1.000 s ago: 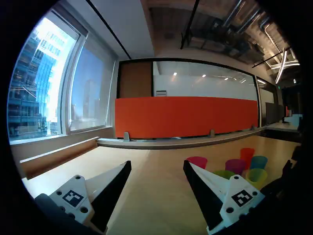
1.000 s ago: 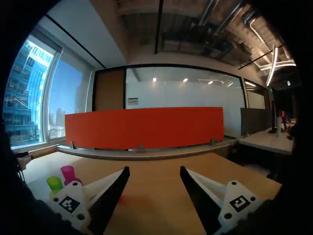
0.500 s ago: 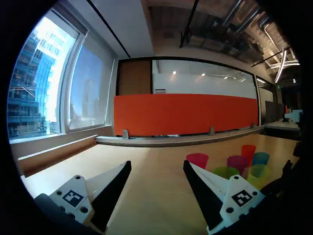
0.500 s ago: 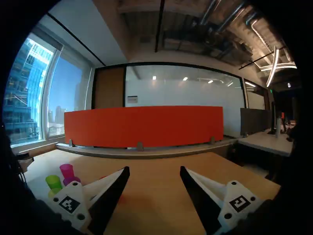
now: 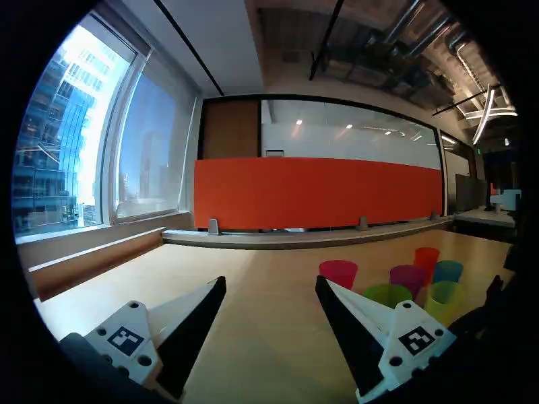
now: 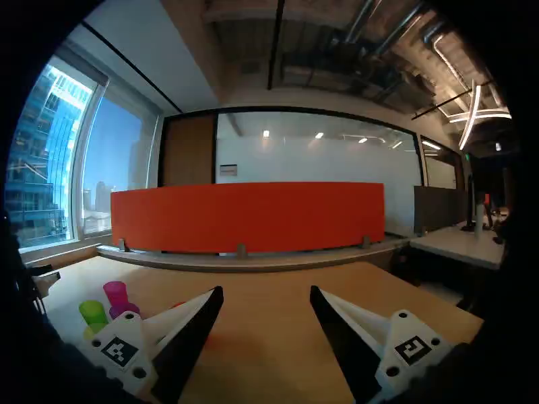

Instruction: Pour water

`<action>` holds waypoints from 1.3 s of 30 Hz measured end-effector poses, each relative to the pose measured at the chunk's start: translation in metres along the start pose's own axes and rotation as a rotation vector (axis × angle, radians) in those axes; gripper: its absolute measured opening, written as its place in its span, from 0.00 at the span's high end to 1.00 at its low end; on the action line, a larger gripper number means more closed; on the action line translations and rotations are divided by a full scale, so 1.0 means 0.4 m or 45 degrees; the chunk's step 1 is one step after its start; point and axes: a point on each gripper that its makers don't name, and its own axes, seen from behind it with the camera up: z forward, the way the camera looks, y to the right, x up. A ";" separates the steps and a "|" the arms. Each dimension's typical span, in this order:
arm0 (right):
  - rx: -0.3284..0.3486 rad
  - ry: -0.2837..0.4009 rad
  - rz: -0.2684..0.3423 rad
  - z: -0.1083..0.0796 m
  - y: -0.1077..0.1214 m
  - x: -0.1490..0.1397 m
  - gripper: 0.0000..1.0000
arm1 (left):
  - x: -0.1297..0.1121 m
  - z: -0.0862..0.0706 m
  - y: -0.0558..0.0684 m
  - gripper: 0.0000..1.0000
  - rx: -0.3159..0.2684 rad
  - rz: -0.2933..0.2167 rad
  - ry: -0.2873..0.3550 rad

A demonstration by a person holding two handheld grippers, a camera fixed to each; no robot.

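Left gripper view: cluster of coloured translucent plastic cups (image 5: 407,277) on pale wooden worktop (image 5: 259,266).
Left gripper (image 5: 270,279) wide open, empty; right gripper (image 6: 265,289) likewise.

The left hand-held gripper (image 5: 270,279) and right hand-held gripper (image 6: 265,289) have white, black-faced, marker-tagged fingers (image 5: 377,323).

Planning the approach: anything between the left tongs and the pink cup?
Nothing. In the left gripper view, the table between the open left tongs and the pink cup is bare wood.

Orange partition (image 5: 316,194); tan table (image 5: 269,316); pink cup (image 5: 338,271), green cup (image 5: 387,294), purple cup (image 5: 407,277)
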 end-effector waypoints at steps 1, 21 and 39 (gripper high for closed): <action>-0.001 0.001 0.000 -0.001 0.001 0.001 0.01 | 0.000 0.000 0.000 0.01 0.000 0.000 0.000; 0.031 0.057 -0.049 -0.024 0.003 -0.001 0.01 | 0.001 0.001 0.003 0.01 -0.001 0.004 -0.002; 0.062 0.088 -0.048 0.019 -0.011 -0.074 0.01 | 0.000 0.000 0.003 0.01 -0.001 0.005 -0.002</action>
